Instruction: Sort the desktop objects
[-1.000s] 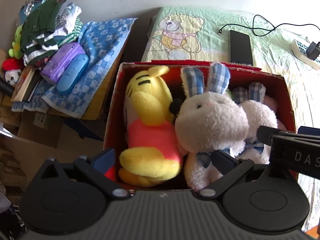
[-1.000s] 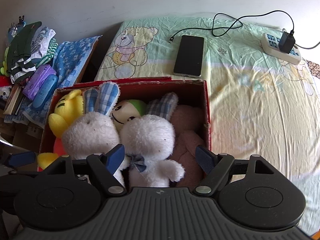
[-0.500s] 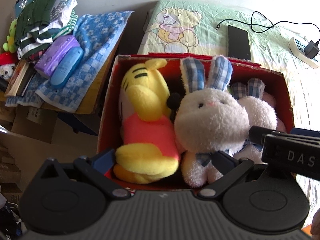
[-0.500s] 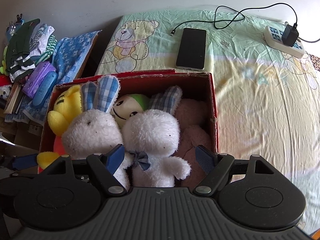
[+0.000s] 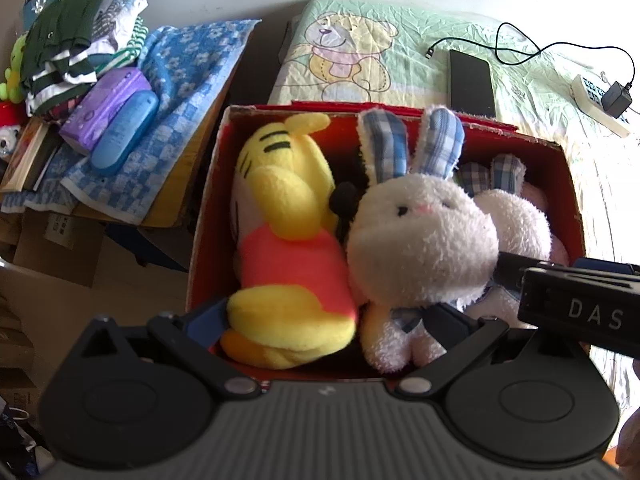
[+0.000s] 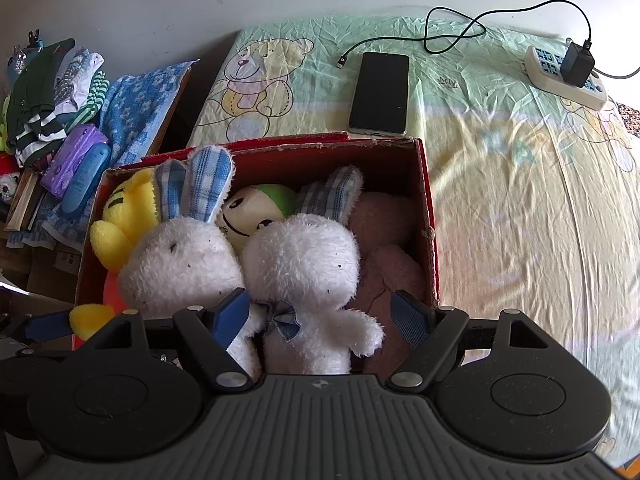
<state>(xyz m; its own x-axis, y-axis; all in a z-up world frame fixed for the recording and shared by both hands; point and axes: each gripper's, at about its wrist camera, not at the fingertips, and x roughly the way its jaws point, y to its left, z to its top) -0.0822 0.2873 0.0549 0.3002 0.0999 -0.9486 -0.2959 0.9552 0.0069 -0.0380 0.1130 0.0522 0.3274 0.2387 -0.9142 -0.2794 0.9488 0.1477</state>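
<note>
Over the last second both grippers have drawn back toward the near side of the red box, so its far rim and the bed beyond now sit farther ahead of the jaws; the toys inside have not shifted.

The left gripper has its jaws spread wide and empty, hovering at the box's near rim. Between its fingers lie the feet of the yellow plush and the lower body of the large white rabbit — neither is pinched. The right gripper is likewise released, its jaws parted around the body of the second white rabbit, with its bow tie just ahead of the left finger. I cannot tell whether the pads touch the fur.

The box is packed edge to edge: yellow plush against the left wall, the two rabbits side by side in the middle, a green-capped round toy wedged behind them, a pink plush against the right wall. Little free room remains inside.

Ahead of the right jaws, past the far rim, the bedsheet lies open — a phone sits close behind the box, with a cable and power strip farther off. Left of the box, a blue towel carries a purple case and a blue case, beside folded clothes.
</note>
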